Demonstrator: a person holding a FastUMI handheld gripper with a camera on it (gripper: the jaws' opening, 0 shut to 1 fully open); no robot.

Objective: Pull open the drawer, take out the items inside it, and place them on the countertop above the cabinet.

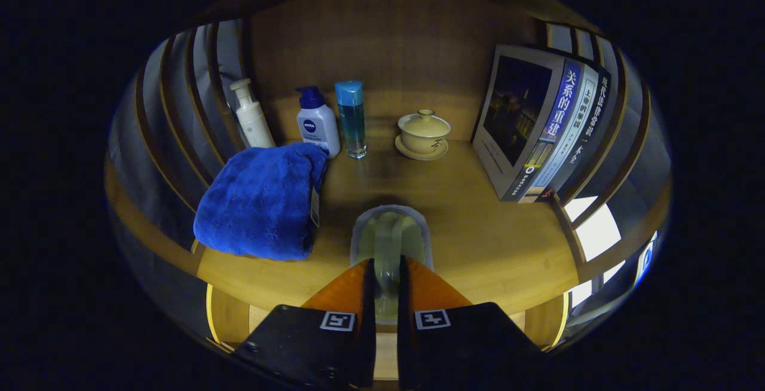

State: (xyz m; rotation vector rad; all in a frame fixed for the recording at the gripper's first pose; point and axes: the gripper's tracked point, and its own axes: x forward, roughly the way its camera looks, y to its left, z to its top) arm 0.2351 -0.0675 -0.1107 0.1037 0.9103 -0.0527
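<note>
Countertop (478,241): a wooden surface is spreading out beyond the fingers, with a wooden back panel rising behind it and slatted sides curving away at both ends.
Books (541,128): a few are leaning together at the right end of the counter, close to the back, covers facing inward.
Blue towel (261,199): a folded, fluffy cloth is lying at the left end, reaching toward the front edge.
Clear container (391,238): a pale, see-through item is resting near the front edge at the middle of the counter, just ahead of the fingers, its near end running between them.
Gripper (387,280): the two fingers are standing close together with only a narrow gap; whether both are pressing on the container is impossible to tell.
Lidded cup (424,133): a cream cup is sitting on a saucer toward the back, centre-right.
Bottles: a white pump bottle (251,117), a blue-capped pump bottle (318,123) and a tall blue-tinted bottle (351,119) are standing in a row along the back, left of the cup.
</note>
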